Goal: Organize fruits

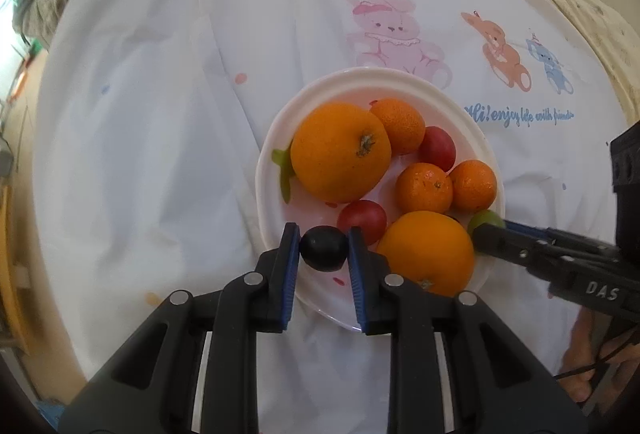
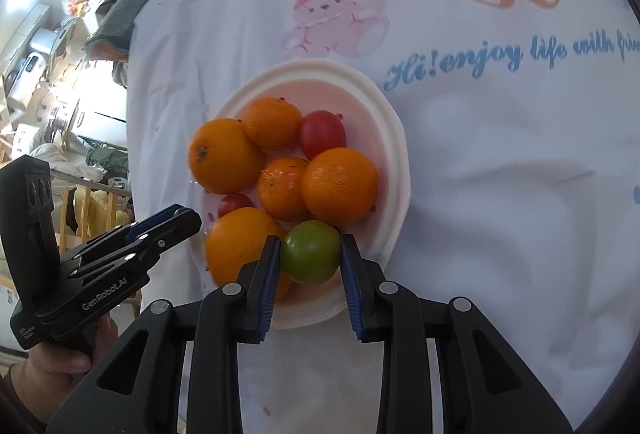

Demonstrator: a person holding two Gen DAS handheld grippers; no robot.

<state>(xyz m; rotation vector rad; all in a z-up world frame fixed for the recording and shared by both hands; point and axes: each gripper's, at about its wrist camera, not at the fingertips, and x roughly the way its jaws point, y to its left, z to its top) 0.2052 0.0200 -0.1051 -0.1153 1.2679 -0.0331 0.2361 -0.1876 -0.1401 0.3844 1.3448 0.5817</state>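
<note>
The left gripper (image 1: 324, 246) grasps a small dark plum (image 1: 323, 248) between its blue pads, over the near edge of a white plate (image 1: 276, 138). The right gripper (image 2: 309, 254) clamps a green fruit (image 2: 310, 252) above the same plate's near right side. On the plate lie two large oranges (image 1: 340, 152), three smaller mandarins (image 1: 424, 188) and two red plums (image 1: 437, 149), crowded together. The plate rests on a white cloth (image 1: 160, 94) printed with cartoon bears and rabbits.

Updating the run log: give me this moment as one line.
left hand-held gripper: shut on dark grape | right hand-held gripper: shut on green fruit | both over white plate of oranges
</note>
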